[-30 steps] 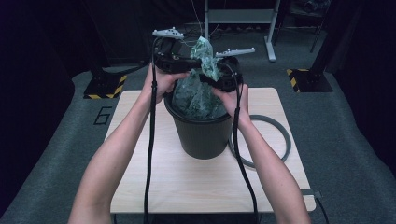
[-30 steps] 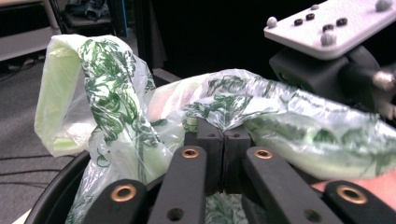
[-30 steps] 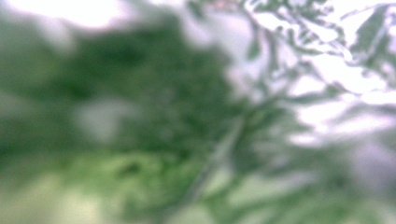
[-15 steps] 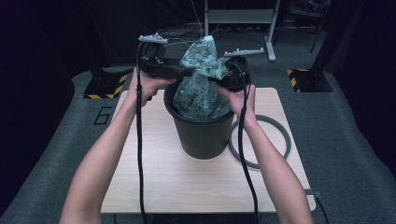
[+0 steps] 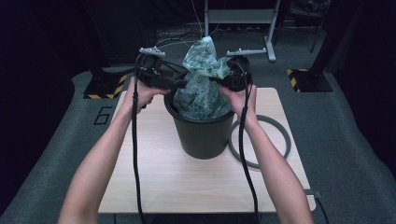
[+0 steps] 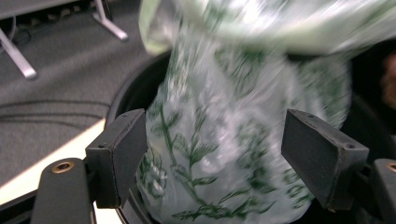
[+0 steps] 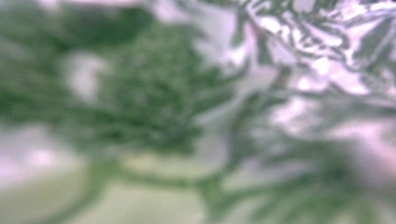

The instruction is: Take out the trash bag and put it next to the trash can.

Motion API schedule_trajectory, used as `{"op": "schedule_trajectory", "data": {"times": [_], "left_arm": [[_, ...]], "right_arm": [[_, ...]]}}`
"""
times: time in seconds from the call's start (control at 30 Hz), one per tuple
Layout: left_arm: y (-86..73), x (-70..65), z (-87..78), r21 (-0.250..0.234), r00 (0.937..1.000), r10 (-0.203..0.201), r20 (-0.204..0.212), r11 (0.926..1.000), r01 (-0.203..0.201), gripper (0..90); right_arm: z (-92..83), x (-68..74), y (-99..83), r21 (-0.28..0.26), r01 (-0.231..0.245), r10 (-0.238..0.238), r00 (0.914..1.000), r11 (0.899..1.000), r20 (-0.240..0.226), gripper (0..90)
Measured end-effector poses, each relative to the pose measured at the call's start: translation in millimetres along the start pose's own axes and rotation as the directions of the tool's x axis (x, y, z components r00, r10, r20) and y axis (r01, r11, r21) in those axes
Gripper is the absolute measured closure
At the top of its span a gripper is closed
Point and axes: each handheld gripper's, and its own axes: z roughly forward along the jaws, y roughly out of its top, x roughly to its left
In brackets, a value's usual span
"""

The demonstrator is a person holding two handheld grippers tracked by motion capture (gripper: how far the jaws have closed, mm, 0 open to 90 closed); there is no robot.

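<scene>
Taking the dark bin (image 5: 201,133) as the landmark: it stands upright near the middle of the light wooden table (image 5: 177,182), and nearest the person the bare tabletop lies in front of it, with both forearms reaching over that stretch toward the bin's rim. A grey ring (image 5: 280,135) lies flat on the table just beside the bin, on the right-hand side, and the right forearm and its cable pass over the ring's inner edge.

In the mouth of the bin sits a clear plastic bag printed with green leaves (image 5: 201,88). Its lower part is down inside the bin, and its upper part rises well above the rim to a crumpled peak.

At the bin's left rim is the left gripper (image 5: 175,84). Its jaws have just been opening, and in the left gripper view (image 6: 210,158) they stand wide apart with the bag (image 6: 224,140) between them; the left pad sits against or just beside the plastic and the right pad is clear of it, so nothing is pinched.

At the bin's right rim, slightly higher, is the right gripper (image 5: 219,78), its jaws clamped together on the bag's upper part. The right gripper view has the leaf-print plastic (image 7: 196,112) pressed close and blurred.

Beyond the bin lies grey floor with a metal frame's legs (image 5: 271,42).
</scene>
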Motion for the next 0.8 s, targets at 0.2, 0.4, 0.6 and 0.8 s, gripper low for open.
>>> {"op": "schedule_trajectory", "data": {"times": [0.2, 0.4, 0.6, 0.8], "left_arm": [[1.1, -0.5, 20.9, 0.028, 0.9991, 0.012, 0.04, 0.9995, -0.013, 20.1], [0.9, -3.1, 35.7, 0.059, 0.9993, 0.031, 0.02, 0.9978, -0.032, 20.8], [-2.3, -9.0, 41.4, 0.071, 0.9969, 0.071, 0.034, 0.9948, -0.074, 51.5], [-3.0, -19.0, 47.7, 0.052, 0.9943, 0.105, 0.015, 0.9931, -0.106, 79.2]], "right_arm": [[-3.7, 10.0, 3.9, -0.014, 0.026, -0.026, 0.9992, 1.0, -0.03, 89.6], [-3.3, 17.8, 5.3, -0.016, 0.051, -0.051, 0.9978, 0.999, -0.042, 89.7], [-1.0, 18.8, 4.9, -0.013, 0.053, -0.053, 0.9972, 0.999, -0.052, 89.6], [0.8, 18.8, 4.4, -0.006, 0.06, -0.061, 0.9964, 0.998, -0.059, 89.6]]}}
